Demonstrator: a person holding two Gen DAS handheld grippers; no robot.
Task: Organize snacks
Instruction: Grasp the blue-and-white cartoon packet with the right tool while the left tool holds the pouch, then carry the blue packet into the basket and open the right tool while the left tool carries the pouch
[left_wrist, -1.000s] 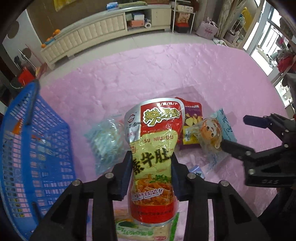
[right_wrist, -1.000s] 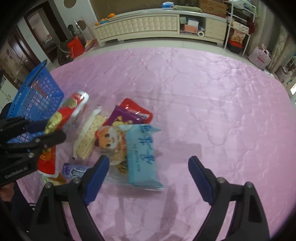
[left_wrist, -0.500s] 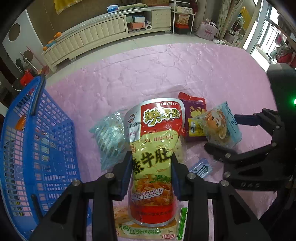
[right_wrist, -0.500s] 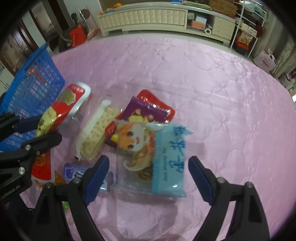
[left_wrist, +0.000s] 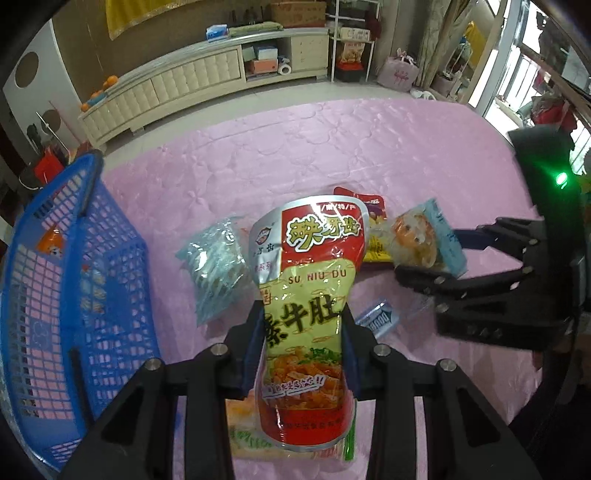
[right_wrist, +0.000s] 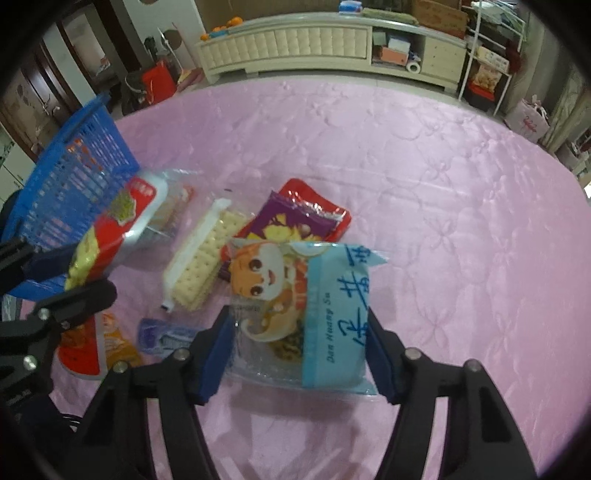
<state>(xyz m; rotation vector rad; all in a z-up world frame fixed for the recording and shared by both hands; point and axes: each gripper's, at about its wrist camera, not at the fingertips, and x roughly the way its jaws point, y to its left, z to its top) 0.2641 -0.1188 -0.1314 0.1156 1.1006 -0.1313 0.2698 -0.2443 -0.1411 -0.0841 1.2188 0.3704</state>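
My left gripper (left_wrist: 304, 332) is shut on a tall red and yellow snack bag (left_wrist: 314, 288) and holds it above the pink cloth; it also shows in the right wrist view (right_wrist: 110, 236). My right gripper (right_wrist: 301, 343) is shut on a blue and clear cartoon-cat snack bag (right_wrist: 306, 306), seen from the left wrist (left_wrist: 424, 240). A blue basket (left_wrist: 55, 295) stands at the left with a few packets inside; in the right wrist view (right_wrist: 70, 173) it is at far left.
On the pink cloth (right_wrist: 443, 184) lie a cracker pack (right_wrist: 203, 262), a purple bag (right_wrist: 291, 225) on a red bag (right_wrist: 314, 195), a small blue packet (right_wrist: 166, 336), a pale blue bag (left_wrist: 218, 266) and an orange packet (right_wrist: 107, 339). A cabinet (left_wrist: 184, 85) stands behind.
My right gripper has moved in over the cat snack bag and closed on it. My left gripper still holds the red and yellow bag, shifted slightly toward the basket.
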